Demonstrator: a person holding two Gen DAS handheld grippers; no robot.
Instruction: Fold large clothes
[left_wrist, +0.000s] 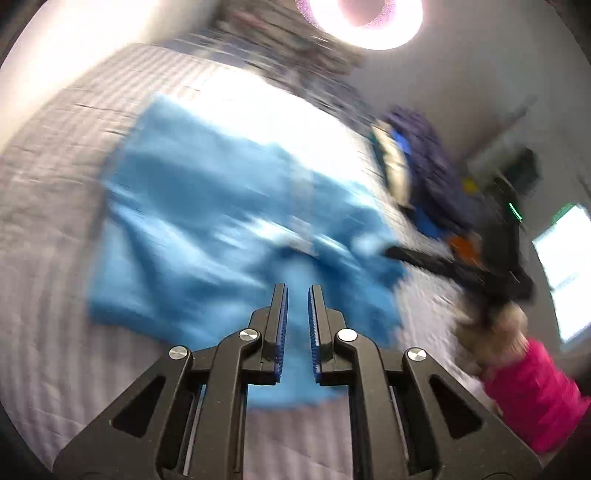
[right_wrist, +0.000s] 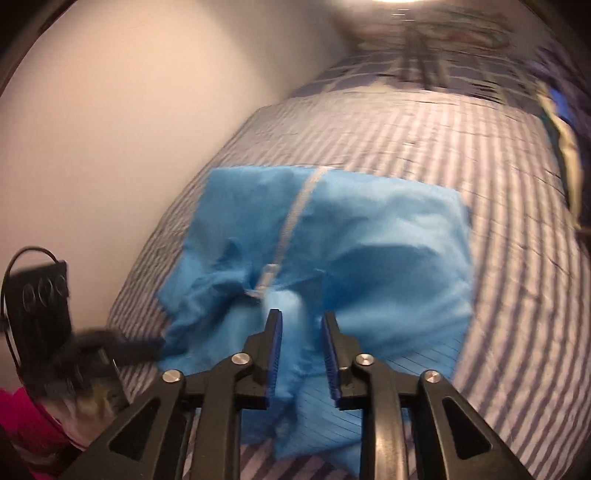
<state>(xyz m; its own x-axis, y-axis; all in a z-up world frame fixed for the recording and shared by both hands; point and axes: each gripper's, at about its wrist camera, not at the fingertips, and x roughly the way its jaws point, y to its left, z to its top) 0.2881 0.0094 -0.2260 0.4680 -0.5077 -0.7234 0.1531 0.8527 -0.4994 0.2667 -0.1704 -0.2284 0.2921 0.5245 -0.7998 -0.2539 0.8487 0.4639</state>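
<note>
Left wrist view: left gripper (left_wrist: 297, 291) jaws slightly apart, nothing between, above crumpled blue fabric garment (left_wrist: 221, 221) on grey-striped bed sheet (left_wrist: 55, 221). Pink sleeve (left_wrist: 532, 391) at 4 o'clock.

Right wrist view: right gripper (right_wrist: 301, 317) spread, pads clear of garment (right_wrist: 369, 240); pale zipper strip (right_wrist: 295, 214) at 12 o'clock.

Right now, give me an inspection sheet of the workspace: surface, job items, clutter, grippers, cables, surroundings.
Surface: striped bedspread, covering the bed.
Job's things: blue garment lies rumpled on it, pale zipper strip facing up.
Clutter: pile of dark clothes at the bed's far side.
Grippers: left gripper jaws slightly apart, nothing between; right gripper jaws apart above the garment, not pinching it.
Cables: black loop on a dark device by the wall.
Surroundings: plain wall, bright ceiling lamp, window, person's pink sleeve.
</note>
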